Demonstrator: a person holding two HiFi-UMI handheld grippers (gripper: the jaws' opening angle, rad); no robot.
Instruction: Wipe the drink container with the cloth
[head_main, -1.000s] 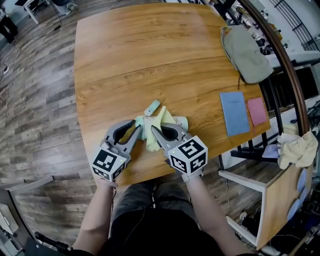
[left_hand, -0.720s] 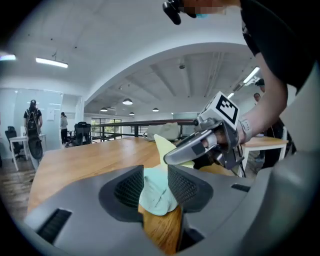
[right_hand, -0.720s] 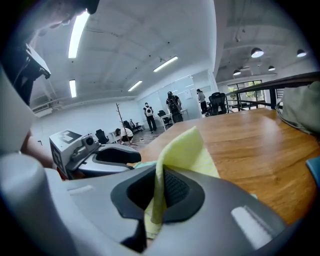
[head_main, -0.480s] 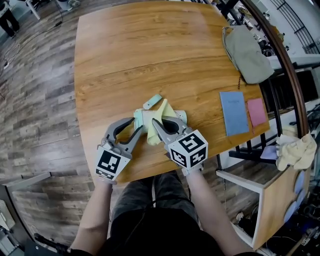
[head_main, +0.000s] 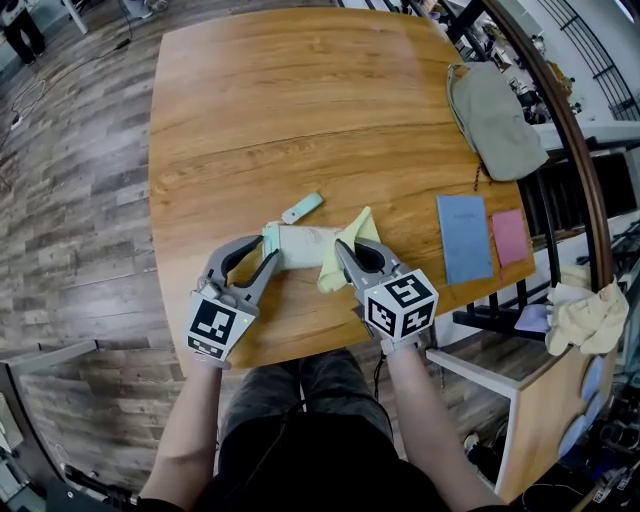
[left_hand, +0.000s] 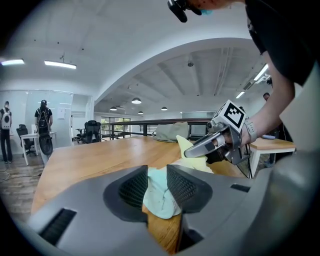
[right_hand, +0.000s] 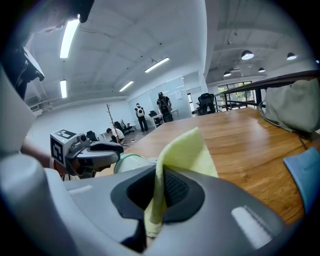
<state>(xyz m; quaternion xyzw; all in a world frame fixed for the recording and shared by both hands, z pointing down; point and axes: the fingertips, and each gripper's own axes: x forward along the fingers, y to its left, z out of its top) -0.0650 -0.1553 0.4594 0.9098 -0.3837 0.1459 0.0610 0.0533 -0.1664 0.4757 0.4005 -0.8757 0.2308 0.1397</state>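
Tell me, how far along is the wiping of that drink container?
Done: right claw has the yellow cloth pinched; left claw, jaws just closing, grips the drink container by its mint end. In hand: cloth at the container's other end. Left: probably more wiping; cleanliness can't be judged.

The cloth (head_main: 350, 235) probably hides one end of the drink container (head_main: 300, 245).

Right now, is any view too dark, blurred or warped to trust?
Head view: evenly lit, sharp, table edges bowed by the lens. Left gripper view: strong fisheye, black corners, container up close, readable. Right gripper view: same warp, strip lights blown out, cloth sharp. None is too poor to use.
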